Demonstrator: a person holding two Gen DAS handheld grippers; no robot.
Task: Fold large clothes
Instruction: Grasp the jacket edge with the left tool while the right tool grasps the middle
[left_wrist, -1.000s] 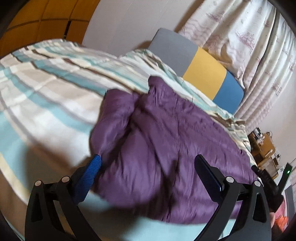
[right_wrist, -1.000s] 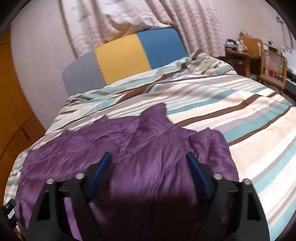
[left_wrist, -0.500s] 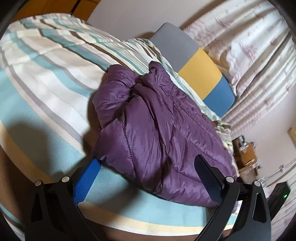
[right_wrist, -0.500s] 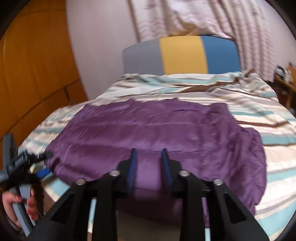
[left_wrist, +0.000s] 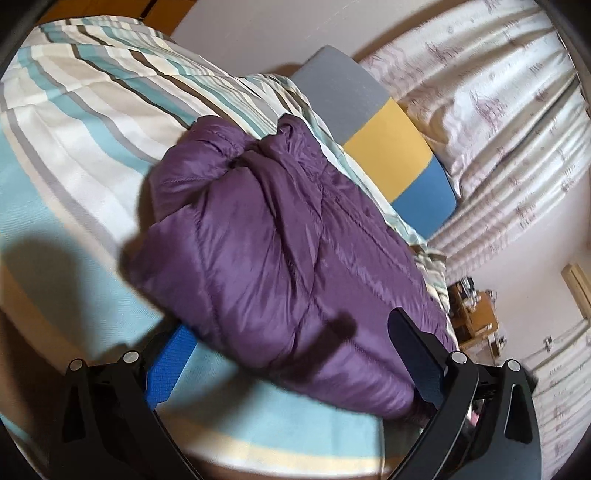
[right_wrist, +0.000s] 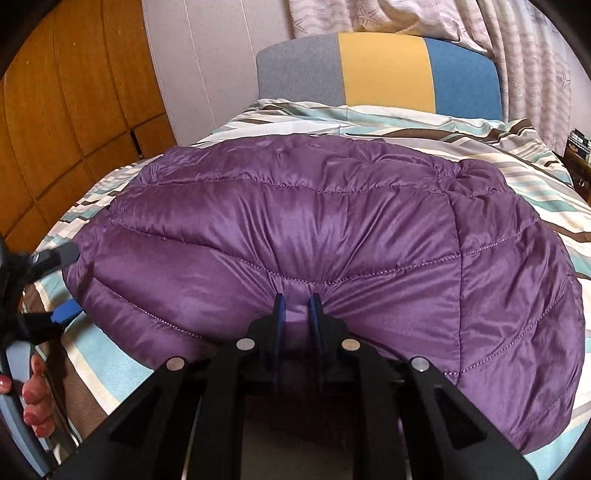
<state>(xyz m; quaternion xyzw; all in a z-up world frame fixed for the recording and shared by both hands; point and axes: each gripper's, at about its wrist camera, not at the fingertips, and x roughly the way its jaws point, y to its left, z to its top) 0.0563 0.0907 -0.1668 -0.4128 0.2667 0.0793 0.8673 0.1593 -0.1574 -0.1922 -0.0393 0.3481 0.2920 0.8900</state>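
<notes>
Right tool (right_wrist: 295, 301) pinches the purple jacket (right_wrist: 325, 236) hem on the bed (right_wrist: 546, 192) to fold it — left tool (left_wrist: 291, 354) gapes wide, holding nothing.

I see bare striped bedding (left_wrist: 85, 122) left of the purple jacket (right_wrist: 332, 236), passable. The headboard (right_wrist: 384, 77) blocks the far end; wooden panels (right_wrist: 66, 110) bound the left; the left gripper (right_wrist: 62, 284) crowds the jacket's left edge.
</notes>
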